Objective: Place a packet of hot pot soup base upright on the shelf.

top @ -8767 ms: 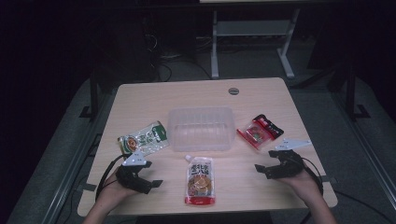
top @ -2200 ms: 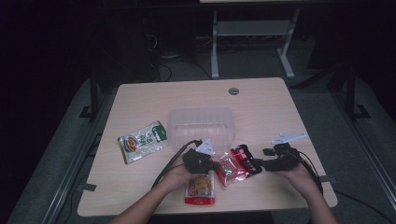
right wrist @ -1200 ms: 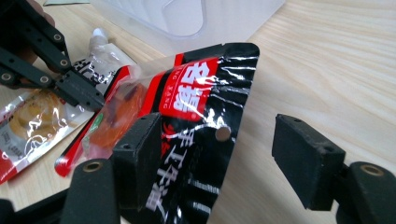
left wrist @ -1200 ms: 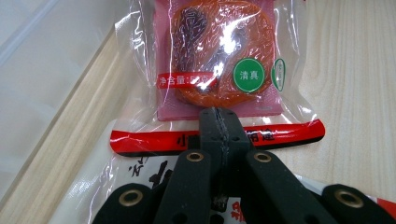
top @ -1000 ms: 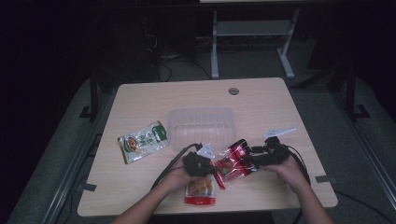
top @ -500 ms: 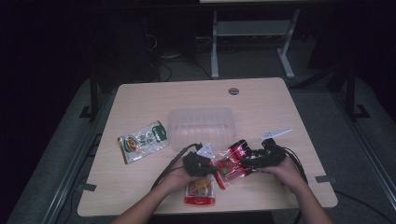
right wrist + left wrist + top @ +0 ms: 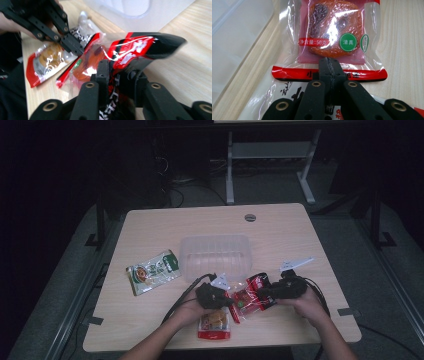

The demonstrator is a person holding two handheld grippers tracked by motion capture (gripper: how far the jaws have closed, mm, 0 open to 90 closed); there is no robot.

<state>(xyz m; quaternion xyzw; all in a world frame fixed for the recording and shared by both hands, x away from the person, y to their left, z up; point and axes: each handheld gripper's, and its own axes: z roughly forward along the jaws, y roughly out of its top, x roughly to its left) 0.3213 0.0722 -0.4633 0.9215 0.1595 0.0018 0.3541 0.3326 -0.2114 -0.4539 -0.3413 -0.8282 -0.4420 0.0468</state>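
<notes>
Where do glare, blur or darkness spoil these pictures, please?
High view: the room is dark and the table evenly lit. Left gripper view: sharp, with glare streaks on the red snack packet. Right gripper view: the packet's black end is smeared, and the clear plastic container is washed out.

Dim room, grey carpet floor (image 7: 380, 285), pale wooden table (image 7: 280, 227), metal stand (image 7: 265, 157) behind.

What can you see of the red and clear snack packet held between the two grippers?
The red snack packet is glossy clear film with red and black printed bands, white characters, a green round mark and an orange-brown piece inside. It sits crumpled just above the table, before the clear tub. The left gripper is shut on its sealed edge; the right gripper, just closing, pinches its other end.
</notes>
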